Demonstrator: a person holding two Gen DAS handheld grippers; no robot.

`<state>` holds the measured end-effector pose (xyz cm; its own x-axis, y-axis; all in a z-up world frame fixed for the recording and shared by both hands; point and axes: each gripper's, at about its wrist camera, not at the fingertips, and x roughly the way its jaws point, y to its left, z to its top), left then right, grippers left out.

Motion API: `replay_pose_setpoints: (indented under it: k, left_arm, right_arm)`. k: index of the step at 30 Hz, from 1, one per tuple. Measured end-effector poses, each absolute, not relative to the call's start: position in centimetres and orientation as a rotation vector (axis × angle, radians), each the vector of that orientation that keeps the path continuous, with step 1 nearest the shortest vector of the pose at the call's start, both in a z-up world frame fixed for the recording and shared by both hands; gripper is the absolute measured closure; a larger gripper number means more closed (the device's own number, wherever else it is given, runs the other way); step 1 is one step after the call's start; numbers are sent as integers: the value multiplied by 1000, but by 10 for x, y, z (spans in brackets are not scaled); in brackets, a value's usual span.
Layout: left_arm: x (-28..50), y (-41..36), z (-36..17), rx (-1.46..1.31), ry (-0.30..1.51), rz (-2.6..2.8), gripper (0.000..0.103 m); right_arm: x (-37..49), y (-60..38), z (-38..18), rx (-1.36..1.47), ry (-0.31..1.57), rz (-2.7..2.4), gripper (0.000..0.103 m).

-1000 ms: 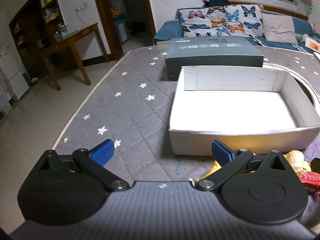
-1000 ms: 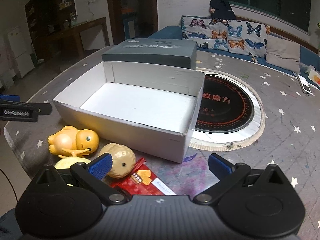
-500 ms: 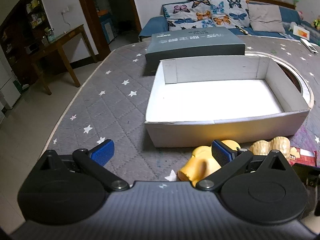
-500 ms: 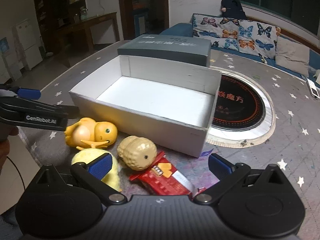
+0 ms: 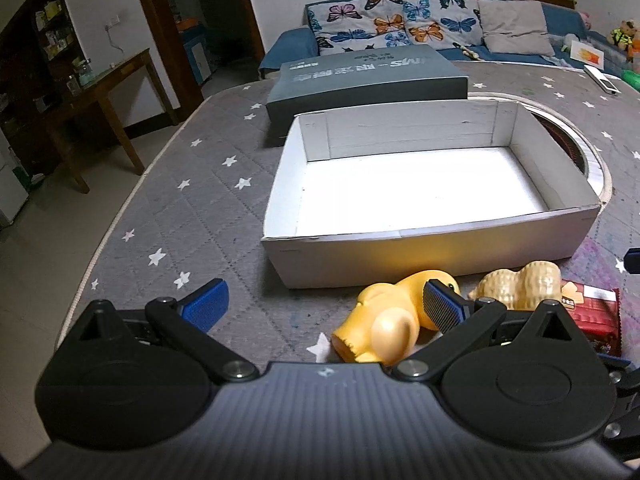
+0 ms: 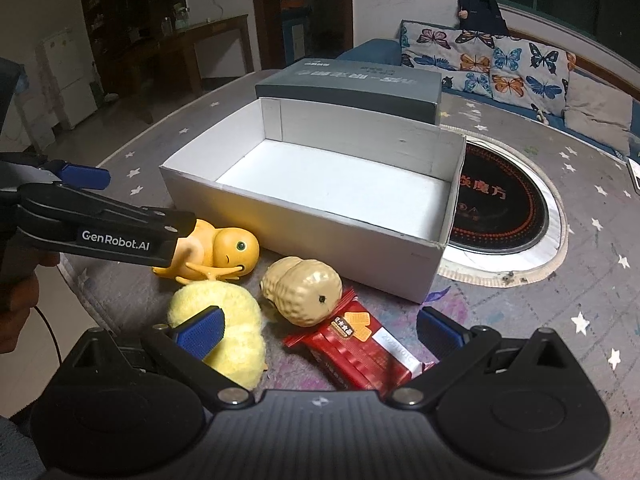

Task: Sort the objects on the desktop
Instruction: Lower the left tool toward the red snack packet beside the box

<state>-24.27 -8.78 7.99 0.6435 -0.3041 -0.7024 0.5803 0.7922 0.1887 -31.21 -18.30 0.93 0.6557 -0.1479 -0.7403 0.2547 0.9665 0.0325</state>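
An empty white cardboard box (image 5: 420, 236) (image 6: 224, 204) sits on the grey star-print table cover. In front of it lie an orange toy creature (image 5: 384, 320) (image 6: 228, 252), a peanut-shaped toy (image 5: 520, 284) (image 6: 308, 292), a red snack packet (image 5: 592, 312) (image 6: 360, 356) and a fluffy yellow toy (image 6: 228, 328). My left gripper (image 5: 324, 304) is open, its right finger over the orange toy's back. The left gripper's fingers (image 6: 120, 228) show from the side in the right wrist view. My right gripper (image 6: 320, 328) is open above the peanut toy and the packet.
A dark grey lidded box (image 5: 368, 76) (image 6: 352, 84) lies behind the white one. A round black cooktop (image 6: 504, 208) is set in the table to the right. The table edge (image 5: 120, 216) drops to the floor at left. A sofa with butterfly cushions (image 5: 400, 20) stands beyond.
Both grippers drew back toward the near table edge and lowered; the toys and packet came into fuller view. My left gripper swung right onto the orange toy. Both stayed open.
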Motion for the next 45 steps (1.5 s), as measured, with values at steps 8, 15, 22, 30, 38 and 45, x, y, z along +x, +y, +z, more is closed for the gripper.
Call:
replay_pose_setpoints:
  k: [8,15,22,30,38,45]
  left_arm:
    - [-242,-95,77,436,720,-554,0]
    - [-238,-99,76,442,724,-572,0]
    - [-235,-101,75,442,736,-593,5]
    - [-227,-99,77,424,747,-620,11]
    - [-221,-93,80,399,764,-654,18]
    - [-228,-93,89,407,731,-733,18]
  right_arm:
    - [-311,-184,11,135,828,-221,0]
    - [-311,-190,10,133,832,-213,0]
    - [-312,-197,9,133,838,-206,1]
    - [-310,-201,7,133,854,-197,5]
    - [-301,-200,5,131,854,-187,12]
    - [-291,-197,0,118,865,-160,25]
